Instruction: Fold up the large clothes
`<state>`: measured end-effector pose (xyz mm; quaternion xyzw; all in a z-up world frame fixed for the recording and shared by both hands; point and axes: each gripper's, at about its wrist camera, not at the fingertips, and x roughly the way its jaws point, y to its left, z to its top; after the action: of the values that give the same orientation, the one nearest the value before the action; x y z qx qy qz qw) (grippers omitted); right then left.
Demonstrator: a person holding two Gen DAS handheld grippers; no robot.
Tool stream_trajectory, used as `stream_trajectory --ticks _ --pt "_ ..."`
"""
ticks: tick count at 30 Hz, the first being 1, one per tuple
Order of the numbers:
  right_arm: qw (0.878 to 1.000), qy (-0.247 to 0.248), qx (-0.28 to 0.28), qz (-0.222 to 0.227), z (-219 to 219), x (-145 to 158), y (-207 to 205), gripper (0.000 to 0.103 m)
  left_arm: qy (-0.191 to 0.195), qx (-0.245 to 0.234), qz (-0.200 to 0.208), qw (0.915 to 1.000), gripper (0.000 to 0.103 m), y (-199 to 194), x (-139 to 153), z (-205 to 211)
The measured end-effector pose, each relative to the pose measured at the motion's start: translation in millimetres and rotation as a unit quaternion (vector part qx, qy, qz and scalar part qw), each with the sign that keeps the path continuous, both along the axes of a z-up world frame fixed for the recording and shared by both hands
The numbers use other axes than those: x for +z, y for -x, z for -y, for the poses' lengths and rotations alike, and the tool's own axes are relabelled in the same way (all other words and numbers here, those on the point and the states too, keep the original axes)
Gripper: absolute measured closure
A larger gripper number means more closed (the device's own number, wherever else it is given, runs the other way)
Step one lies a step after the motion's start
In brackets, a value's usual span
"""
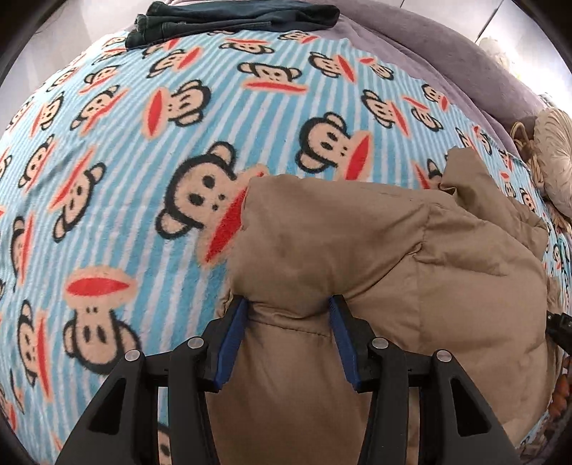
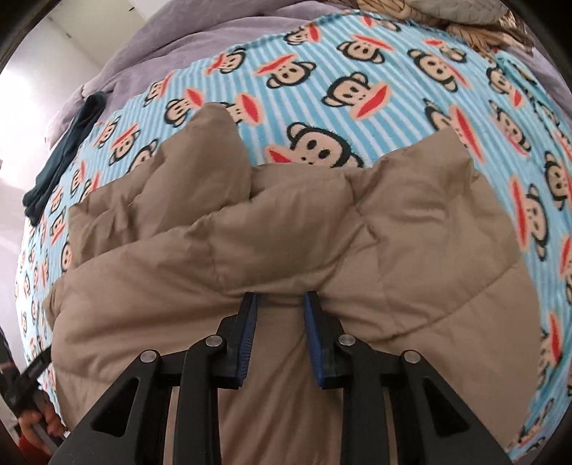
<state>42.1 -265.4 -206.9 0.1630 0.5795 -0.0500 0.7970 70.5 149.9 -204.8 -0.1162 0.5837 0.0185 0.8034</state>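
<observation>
A tan quilted puffer jacket lies bunched on a blue striped monkey-print blanket. In the left wrist view my left gripper is shut on a thick fold at the jacket's left edge, and the padding bulges between the blue pads. The right wrist view shows the jacket spread wider, one part rising in a hump at upper left. My right gripper pinches a puckered fold near the jacket's middle, its blue pads pressing the fabric from both sides. What lies under the jacket is hidden.
Folded dark jeans lie at the blanket's far edge, also visible as the dark garment at left. A purple cover lies beyond. A beige cushion sits at right. A person's hand shows at lower left.
</observation>
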Motion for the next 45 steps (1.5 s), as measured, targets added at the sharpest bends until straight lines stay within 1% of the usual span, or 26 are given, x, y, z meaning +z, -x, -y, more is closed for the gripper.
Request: stream_trajectory --ticks 3,5,7,12,13,14,15,16,20,23,24,26,27,29,30,31,32,34,35,37,39,40,41,43,44,45 --pt "1.0 0.015 0.008 -0.005 -4.1 -7.1 -9.4 0.075 0.004 0.003 -0.004 1.0 0.053 -3.2 -2.0 -1.1" --pt "1.0 0.022 0.01 -0.01 -5.7 -6.0 -10.4 0.075 -0.003 -0.001 -0.007 1.0 0.053 -2.9 4.1 -0.3" --pt "1.0 0.021 0.005 -0.017 -5.2 -1.2 -9.0 0.073 -0.008 -0.007 -0.008 0.9999 0.053 -1.3 13.5 -0.9" --pt "0.999 0.024 0.002 -0.029 -10.7 19.7 2.9 0.07 -0.003 -0.013 -0.007 0.9999 0.053 11.8 33.6 -10.8" --pt "0.999 0.024 0.002 -0.028 -13.0 22.4 6.3 0.068 -0.001 -0.014 -0.01 0.9999 0.049 15.7 35.5 -13.9" --pt "0.999 0.021 0.003 -0.027 -16.7 26.4 12.5 0.066 0.0 -0.014 -0.012 0.9998 0.028 18.8 36.3 -15.9" --pt "1.0 0.017 0.005 -0.025 -20.9 30.0 19.3 0.066 0.001 -0.011 -0.014 0.9998 0.017 23.0 37.4 -18.8" --pt "1.0 0.015 0.005 -0.024 -24.2 32.4 24.9 0.065 0.0 -0.009 -0.011 0.9999 0.008 27.9 39.1 -21.4" --pt "1.0 0.003 0.003 -0.022 -42.5 38.7 52.0 0.064 0.001 -0.021 -0.015 0.9997 0.008 43.2 40.3 -30.3" --pt "1.0 -0.002 0.006 -0.027 -57.3 38.0 67.9 0.062 0.013 -0.033 -0.02 0.9992 0.008 49.3 37.4 -36.9" --pt "1.0 -0.004 0.009 -0.029 -62.3 37.0 72.2 0.061 0.02 -0.036 -0.022 0.9989 0.008 49.0 35.6 -38.3" --pt "0.999 -0.007 0.01 -0.033 -67.5 35.0 76.7 0.058 0.058 -0.047 -0.031 0.9968 0.008 46.5 28.5 -44.9" --pt "0.999 -0.007 0.011 -0.037 -69.6 33.1 78.2 0.058 0.077 -0.05 -0.034 0.9952 0.008 44.9 24.7 -47.9" --pt "0.999 -0.007 0.01 -0.042 -70.8 30.2 79.4 0.058 0.126 -0.057 -0.046 0.9893 0.008 39.4 12.8 -54.7" --pt "0.999 -0.007 0.01 -0.044 -70.9 28.5 79.5 0.058 0.144 -0.061 -0.052 0.9864 0.008 37.1 7.8 -55.6" --pt "0.999 -0.007 0.011 -0.045 -71.2 27.0 79.7 0.057 0.166 -0.067 -0.06 0.9821 0.008 34.3 2.3 -55.5" --pt "0.999 -0.008 0.01 -0.047 -70.9 25.4 79.4 0.057 0.193 -0.081 -0.068 0.9755 0.008 30.0 -4.5 -54.0" --pt "0.999 -0.011 0.009 -0.048 -69.9 22.9 78.9 0.057 0.222 -0.108 -0.079 0.9658 0.008 23.7 -13.3 -46.8" --pt "0.999 -0.014 0.007 -0.049 -69.2 21.2 78.8 0.057 0.228 -0.117 -0.081 0.9631 0.008 21.8 -15.5 -43.5" --pt "0.999 -0.018 0.005 -0.049 -68.0 18.6 78.6 0.057 0.253 -0.14 -0.089 0.9533 0.008 15.6 -21.8 -33.0" --pt "0.999 -0.019 0.004 -0.05 -67.6 15.9 78.1 0.056 0.285 -0.152 -0.099 0.941 0.008 10.1 -28.4 -22.0" --pt "0.999 -0.019 0.004 -0.049 -67.7 15.1 78.0 0.055 0.293 -0.157 -0.106 0.9371 0.008 7.9 -31.2 -16.6" --pt "0.999 -0.019 0.005 -0.049 -68.1 13.8 77.4 0.053 0.295 -0.163 -0.11 0.935 0.008 6.0 -34.5 -10.1" --pt "0.999 -0.016 0.008 -0.051 -69.9 12.3 76.5 0.051 0.282 -0.175 -0.113 0.9365 0.009 3.8 -37.7 -1.3" --pt "0.998 -0.013 0.012 -0.053 -71.5 13.3 76.4 0.05 0.277 -0.181 -0.109 0.9375 0.022 3.4 -36.7 0.9" --pt "0.998 -0.008 0.018 -0.053 -73.4 16.5 76.5 0.05 0.278 -0.187 -0.105 0.9364 0.034 3.5 -35.4 1.4"
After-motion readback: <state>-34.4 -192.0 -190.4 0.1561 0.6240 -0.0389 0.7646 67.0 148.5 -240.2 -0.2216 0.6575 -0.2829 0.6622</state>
